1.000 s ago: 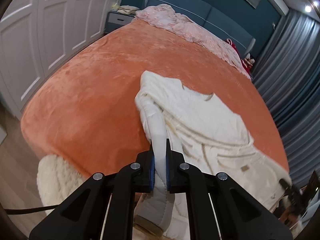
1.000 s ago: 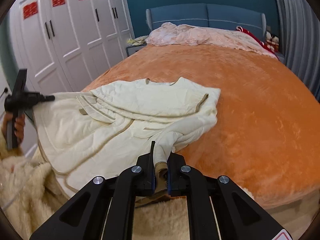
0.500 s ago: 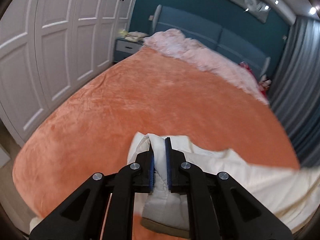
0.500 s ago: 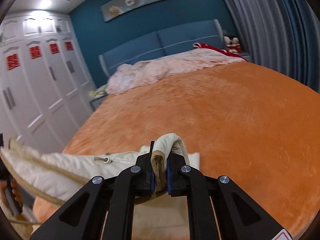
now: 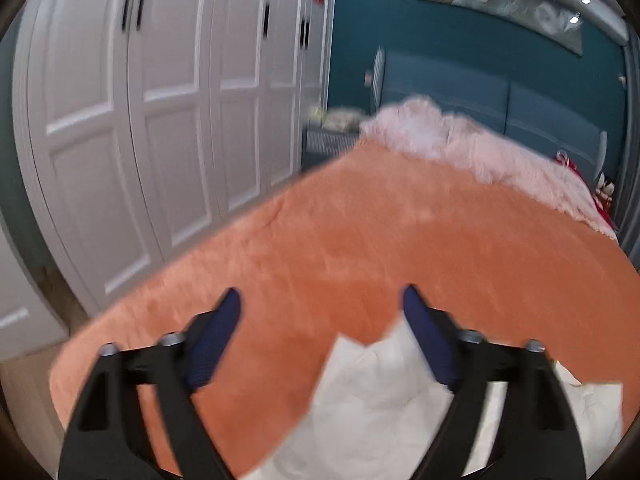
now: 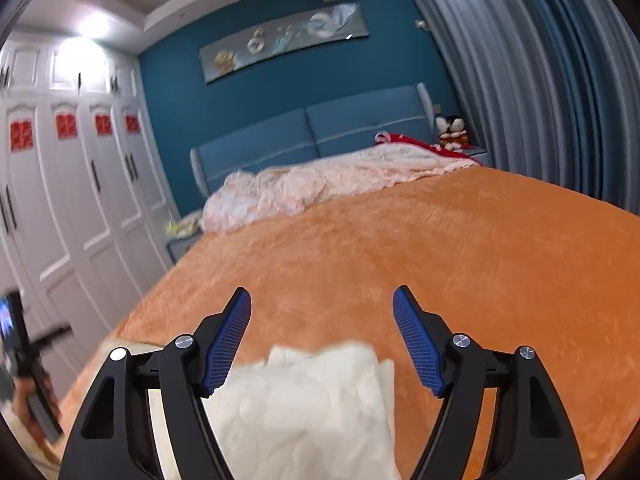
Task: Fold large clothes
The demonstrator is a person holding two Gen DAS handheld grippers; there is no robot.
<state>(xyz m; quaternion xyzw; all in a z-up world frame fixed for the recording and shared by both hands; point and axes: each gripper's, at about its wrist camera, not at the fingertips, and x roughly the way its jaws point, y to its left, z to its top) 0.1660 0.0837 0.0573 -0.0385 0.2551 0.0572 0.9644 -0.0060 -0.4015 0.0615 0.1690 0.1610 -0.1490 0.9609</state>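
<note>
Both your claws are wide and hold nothing. The left claw [image 5: 322, 300] hangs over the near part of the bed [image 5: 360, 248], and the coat [image 5: 376, 396] lies below it, under and just past the right-hand finger, its cream cloth running off the bottom and right edge of the view. The right claw [image 6: 322, 300] is spread the same way, with a folded cream edge of the coat [image 6: 308, 404] between its fingers and low in the frame; nothing is pinched in either view. The coat sits at the near edge of the bed's orange cover, well apart from the pink quilt [image 6: 320, 184] piled by the headboard.

As for progress, you look to be between grips: one fold seems laid down, since the cloth rests flat with a doubled edge toward you, but both views are blurred and show only the near strip of the garment, so you cannot judge how neat or how small it is. What is likely left: find the next edge or sleeve, take it with both claws, fold across again, and smooth the bundle. Your other hand's handle [image 6: 28, 360] shows at the left edge of the right view, near the wardrobe [image 6: 80, 200]
</note>
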